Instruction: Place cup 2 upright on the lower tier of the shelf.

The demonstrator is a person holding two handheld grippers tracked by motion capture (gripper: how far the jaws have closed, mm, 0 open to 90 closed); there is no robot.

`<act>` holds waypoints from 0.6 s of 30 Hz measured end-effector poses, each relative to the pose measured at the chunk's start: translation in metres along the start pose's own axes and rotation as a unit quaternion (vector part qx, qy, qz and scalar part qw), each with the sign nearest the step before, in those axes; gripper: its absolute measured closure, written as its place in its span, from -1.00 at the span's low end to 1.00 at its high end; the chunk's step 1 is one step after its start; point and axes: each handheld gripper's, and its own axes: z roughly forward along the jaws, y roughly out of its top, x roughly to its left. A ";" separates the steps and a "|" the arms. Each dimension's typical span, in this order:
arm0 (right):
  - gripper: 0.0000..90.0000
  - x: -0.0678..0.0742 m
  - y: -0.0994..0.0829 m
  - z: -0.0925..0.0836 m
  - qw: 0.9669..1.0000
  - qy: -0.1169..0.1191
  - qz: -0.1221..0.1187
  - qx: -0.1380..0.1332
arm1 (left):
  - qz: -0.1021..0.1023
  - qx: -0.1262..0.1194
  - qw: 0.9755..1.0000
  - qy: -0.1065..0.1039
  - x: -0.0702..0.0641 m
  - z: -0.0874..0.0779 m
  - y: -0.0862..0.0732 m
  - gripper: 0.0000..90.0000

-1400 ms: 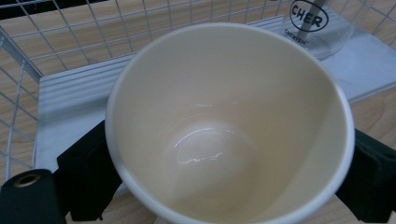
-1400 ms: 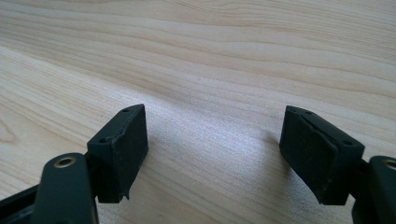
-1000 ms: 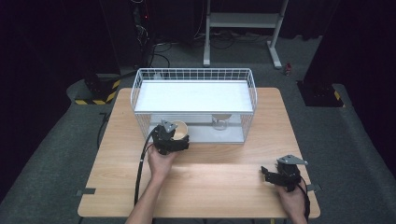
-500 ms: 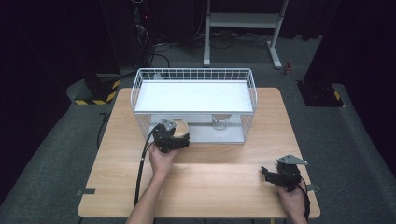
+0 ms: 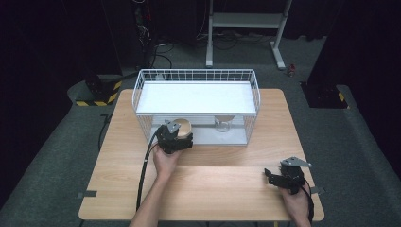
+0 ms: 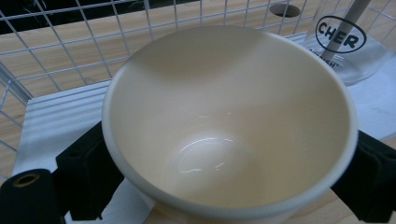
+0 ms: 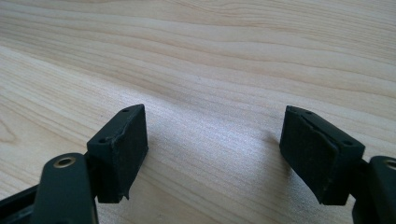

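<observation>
Clamping cream cup (image 6: 229, 121) across its walls, left gripper (image 5: 174, 138) held it upright at open front of wire basket (image 5: 142, 85), just beside glass (image 5: 223, 123) inside, likely for placing without tipping. Right gripper (image 5: 283, 177) rested on table (image 5: 227, 189), well apart, jaws spread, empty, out of way.

The left forearm comes in from the bottom edge and reaches forward, and the left hand (image 5: 165, 161) holds the left tongs (image 5: 176, 137) pointed away from the person. Their two black jaws stand wide apart and press on something round held between them. The right hand (image 5: 294, 201) stays low at the near right corner and holds the right tongs (image 5: 270, 176), which point to the left. Their jaws are apart, with nothing between the pads (image 7: 125, 144).
</observation>
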 end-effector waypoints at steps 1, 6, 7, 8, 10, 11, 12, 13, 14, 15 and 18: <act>-0.48 0.000 0.000 0.000 1.000 0.000 0.000 0.000 | -0.001 -0.001 1.000 0.000 0.000 0.001 0.000 -0.80; -0.48 0.000 0.000 0.000 1.000 0.000 0.001 0.000 | -0.004 -0.005 1.000 -0.003 0.002 0.005 -0.001 -0.80; -0.48 0.000 0.000 0.000 1.000 0.000 0.001 0.000 | -0.007 -0.008 1.000 -0.003 0.002 0.005 -0.001 -0.80; -0.48 0.000 0.000 0.000 1.000 0.000 0.001 0.000 | -0.004 -0.010 1.000 -0.002 0.003 0.006 -0.001 -0.80; -0.48 0.000 0.000 0.000 1.000 0.000 0.001 0.000 | -0.006 -0.014 1.000 -0.003 0.003 0.008 -0.001 -0.80; -0.48 0.000 0.000 0.000 1.000 0.000 0.001 0.000 | -0.006 -0.015 1.000 -0.003 0.004 0.008 -0.001 -0.80; -0.48 0.000 0.000 0.000 1.000 0.000 0.001 0.000 | -0.007 -0.016 1.000 -0.002 0.004 0.009 -0.001 -0.80; -0.48 0.000 0.000 0.000 1.000 0.000 0.001 0.000 | -0.009 -0.017 1.000 -0.003 0.004 0.009 -0.001 -0.80; -0.48 0.000 0.000 0.000 1.000 0.000 0.001 0.000 | -0.008 -0.016 1.000 -0.002 0.005 0.010 -0.001 -0.80; -0.48 0.000 0.000 0.000 1.000 0.000 0.001 0.000 | -0.009 -0.016 1.000 -0.003 0.005 0.010 -0.001 -0.80; -0.48 0.000 0.000 0.000 1.000 0.000 0.001 0.000 | -0.012 -0.018 1.000 -0.003 0.006 0.012 -0.001 -0.80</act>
